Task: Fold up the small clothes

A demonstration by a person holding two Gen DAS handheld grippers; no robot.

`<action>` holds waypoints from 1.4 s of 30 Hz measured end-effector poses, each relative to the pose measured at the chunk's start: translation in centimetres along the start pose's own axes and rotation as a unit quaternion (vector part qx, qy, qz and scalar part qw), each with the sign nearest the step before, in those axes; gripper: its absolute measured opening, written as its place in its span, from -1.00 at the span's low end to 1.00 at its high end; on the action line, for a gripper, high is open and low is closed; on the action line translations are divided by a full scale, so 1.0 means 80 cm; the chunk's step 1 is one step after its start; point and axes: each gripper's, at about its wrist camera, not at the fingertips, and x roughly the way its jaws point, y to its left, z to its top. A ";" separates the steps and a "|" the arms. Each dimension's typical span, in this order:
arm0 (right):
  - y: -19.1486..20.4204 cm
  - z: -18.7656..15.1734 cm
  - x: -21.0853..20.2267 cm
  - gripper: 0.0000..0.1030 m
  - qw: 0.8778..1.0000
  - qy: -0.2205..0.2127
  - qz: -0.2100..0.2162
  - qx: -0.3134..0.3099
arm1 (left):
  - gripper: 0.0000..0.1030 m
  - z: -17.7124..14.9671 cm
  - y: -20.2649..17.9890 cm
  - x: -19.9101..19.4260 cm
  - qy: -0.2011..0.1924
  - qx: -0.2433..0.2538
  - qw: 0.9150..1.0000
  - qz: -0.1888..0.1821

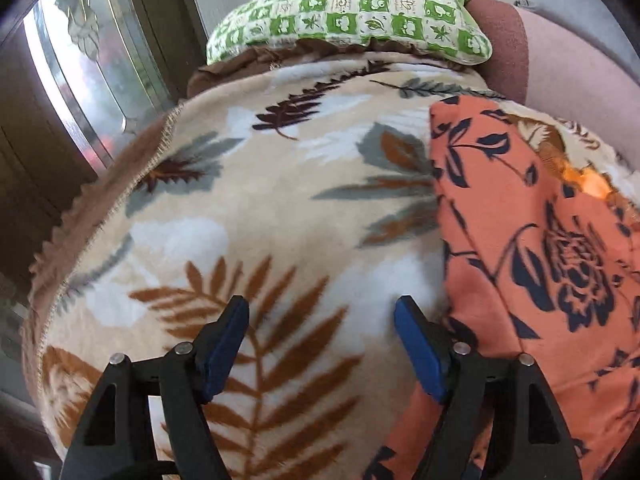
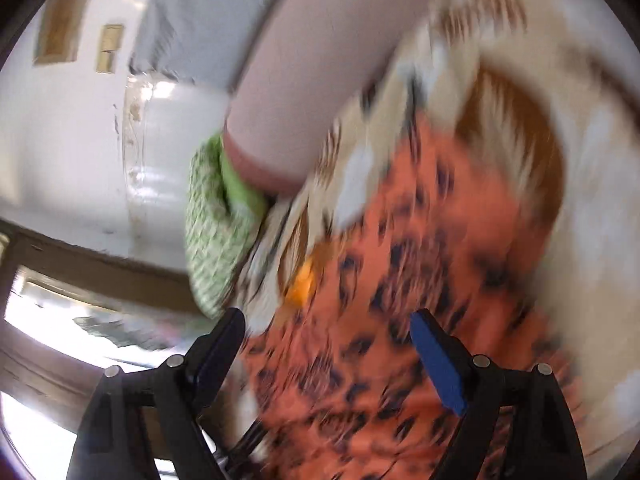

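An orange garment (image 1: 532, 248) with a dark blue flower print lies folded on a leaf-patterned blanket (image 1: 248, 216), at the right of the left wrist view. My left gripper (image 1: 322, 308) stands open above the blanket, just left of the garment's edge, with nothing between its blue pads (image 1: 420, 352). In the blurred right wrist view the same orange garment (image 2: 400, 280) fills the middle. My right gripper (image 2: 332, 322) hangs open over it, its jaws wide apart and not pressing on the cloth. A small bright orange tag (image 2: 302, 284) shows at the garment's far edge.
A green and white checked pillow (image 1: 352, 8) lies at the far end of the blanket, next to a pink bolster (image 1: 560, 60). A window with a brown frame (image 1: 72, 92) is to the left. The blanket's left edge (image 1: 120, 200) drops off towards it.
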 end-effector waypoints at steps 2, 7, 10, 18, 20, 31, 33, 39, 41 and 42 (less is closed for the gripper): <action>-0.016 -0.019 0.017 0.69 1.000 0.023 0.003 0.017 | 0.51 -0.001 0.001 -0.001 -0.001 -0.004 1.000 -0.003; -0.053 -0.031 0.031 0.65 0.997 0.015 0.027 0.065 | 0.51 -0.001 0.004 -0.005 -0.004 -0.005 1.000 0.009; -0.060 -0.024 0.032 0.45 0.997 -0.021 0.036 0.067 | 0.51 0.000 0.005 -0.008 -0.004 -0.012 1.000 0.009; -0.043 -0.021 0.046 0.00 0.998 -0.043 0.006 0.049 | 0.51 0.002 0.037 -0.047 -0.047 -0.132 0.984 -0.109; -0.042 -0.023 0.044 -0.02 0.997 -0.053 0.010 0.054 | 0.51 0.000 0.038 -0.053 -0.058 -0.154 0.975 -0.147; 0.009 -0.039 0.050 -0.08 0.998 -0.058 0.002 -0.021 | 0.51 0.003 0.032 -0.058 -0.037 -0.135 0.977 -0.159; 0.011 -0.039 0.050 -0.08 0.998 -0.057 0.001 -0.027 | 0.51 0.000 0.029 -0.069 -0.031 -0.109 0.974 -0.196; 0.007 -0.039 0.049 -0.08 0.998 -0.058 0.011 -0.014 | 0.51 -0.029 -0.027 -0.077 0.011 0.005 0.981 -0.191; 0.006 -0.040 0.049 -0.08 0.998 -0.057 0.015 -0.010 | 0.51 -0.036 -0.040 -0.077 0.009 0.037 0.987 -0.156; 0.004 -0.041 0.047 -0.08 0.998 -0.056 0.017 -0.008 | 0.51 -0.039 -0.044 -0.075 0.006 0.049 0.989 -0.140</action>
